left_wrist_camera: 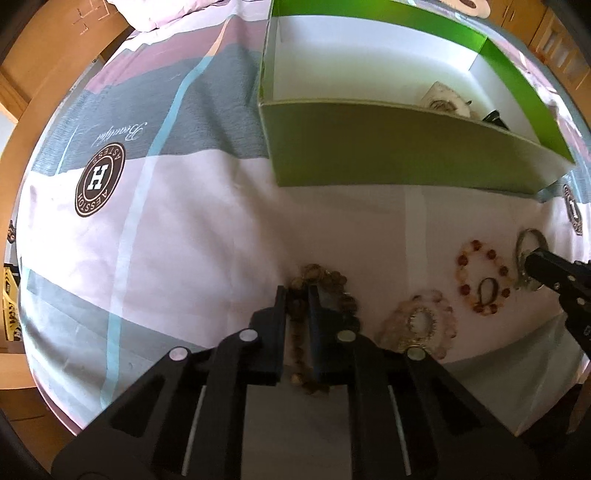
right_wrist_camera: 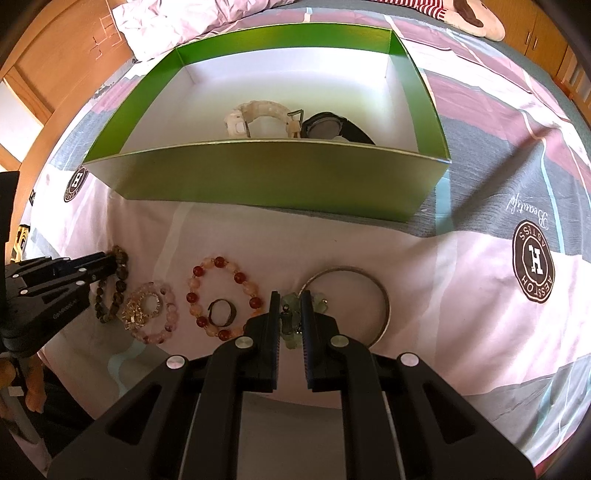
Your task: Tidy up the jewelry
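My left gripper [left_wrist_camera: 298,295] points down at the bedspread and is shut on a brown bead bracelet [left_wrist_camera: 332,277], whose strand runs between the fingers. The right wrist view shows the same bracelet [right_wrist_camera: 120,284] at the far left. My right gripper [right_wrist_camera: 289,301] is shut on a pale green bead bracelet [right_wrist_camera: 289,314] that lies inside a silver bangle [right_wrist_camera: 386,306]. Between the two lie a pink bead bracelet [right_wrist_camera: 170,310] with a gold piece [right_wrist_camera: 135,314] in it, and a red-and-orange bead bracelet [right_wrist_camera: 198,271] around a dark ring [right_wrist_camera: 221,300].
An open green box [right_wrist_camera: 258,177] with a white inside stands just beyond the jewelry. It holds a white watch [right_wrist_camera: 258,118] and a black watch [right_wrist_camera: 328,127]. Everything rests on a pink, grey and blue bedspread [left_wrist_camera: 166,221]. A rumpled quilt [right_wrist_camera: 184,22] lies behind the box.
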Motion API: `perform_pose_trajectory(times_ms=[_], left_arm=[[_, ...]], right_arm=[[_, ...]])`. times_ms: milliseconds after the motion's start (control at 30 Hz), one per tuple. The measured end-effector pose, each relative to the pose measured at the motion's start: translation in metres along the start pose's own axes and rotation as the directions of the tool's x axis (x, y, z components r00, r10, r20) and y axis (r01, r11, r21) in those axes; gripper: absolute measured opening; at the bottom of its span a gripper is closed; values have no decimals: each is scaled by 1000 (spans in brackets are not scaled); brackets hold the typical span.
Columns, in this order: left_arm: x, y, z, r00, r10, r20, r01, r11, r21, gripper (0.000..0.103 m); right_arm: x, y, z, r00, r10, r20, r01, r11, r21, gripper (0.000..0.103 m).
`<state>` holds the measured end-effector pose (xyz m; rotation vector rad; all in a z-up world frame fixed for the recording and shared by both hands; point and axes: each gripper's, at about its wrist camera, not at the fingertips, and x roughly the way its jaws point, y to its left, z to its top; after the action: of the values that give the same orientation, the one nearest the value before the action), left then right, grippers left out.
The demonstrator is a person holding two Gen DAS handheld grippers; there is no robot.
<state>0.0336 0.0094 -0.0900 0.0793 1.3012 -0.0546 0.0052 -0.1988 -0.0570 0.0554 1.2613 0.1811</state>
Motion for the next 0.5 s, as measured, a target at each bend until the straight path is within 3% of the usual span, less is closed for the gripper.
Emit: perform_pose_trajectory(times_ms=[300, 500], left_arm=[[-41, -8, 2, 993, -58, 106, 60, 998, -20, 11], [-75, -13, 7, 975, -123, 185, 126, 992, -6, 11]], right_arm=[[-14, 1, 0, 999, -3, 42, 4, 1000, -4, 10], [-33, 0, 5, 995, 17, 96, -17, 1000, 0, 10]])
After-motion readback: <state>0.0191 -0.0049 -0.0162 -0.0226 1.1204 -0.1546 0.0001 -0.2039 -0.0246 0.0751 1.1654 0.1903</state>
